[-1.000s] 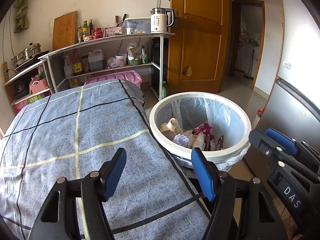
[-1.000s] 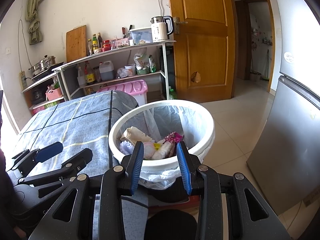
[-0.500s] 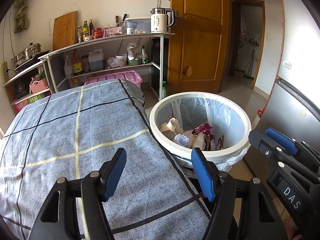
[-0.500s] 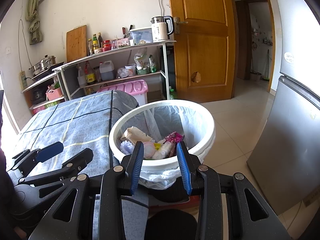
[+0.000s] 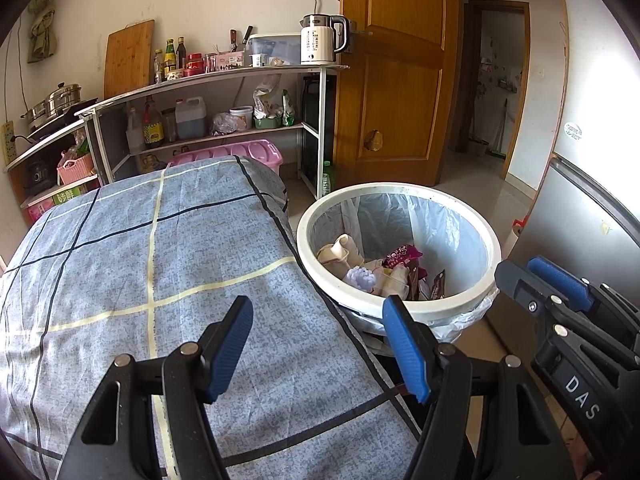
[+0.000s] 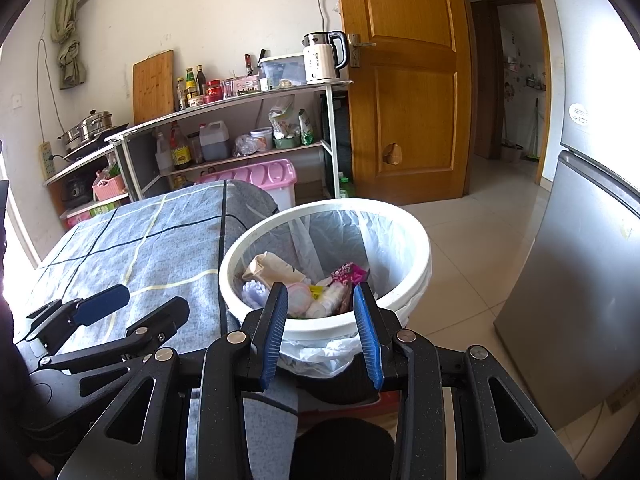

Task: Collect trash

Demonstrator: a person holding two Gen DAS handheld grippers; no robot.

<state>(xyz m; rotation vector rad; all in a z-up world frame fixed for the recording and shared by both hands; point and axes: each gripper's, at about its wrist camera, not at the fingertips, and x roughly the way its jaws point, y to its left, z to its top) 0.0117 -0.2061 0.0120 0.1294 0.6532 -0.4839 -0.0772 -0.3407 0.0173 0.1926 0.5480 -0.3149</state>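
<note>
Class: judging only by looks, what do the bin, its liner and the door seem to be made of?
Bin: likely white plastic, smooth moulded rim. Liner: thin translucent plastic film, crinkled and shiny. Door: wood or veneer, visible grain, glossy varnish.

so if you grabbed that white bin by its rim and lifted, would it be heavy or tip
Probably light: the white bin looks like thin plastic and holds mostly wrappers and paper. A one-sided rim grip would likely tilt it, though the trash sits low. The thin plastic liner sagging below the rim looks floppy and could slip.
</note>
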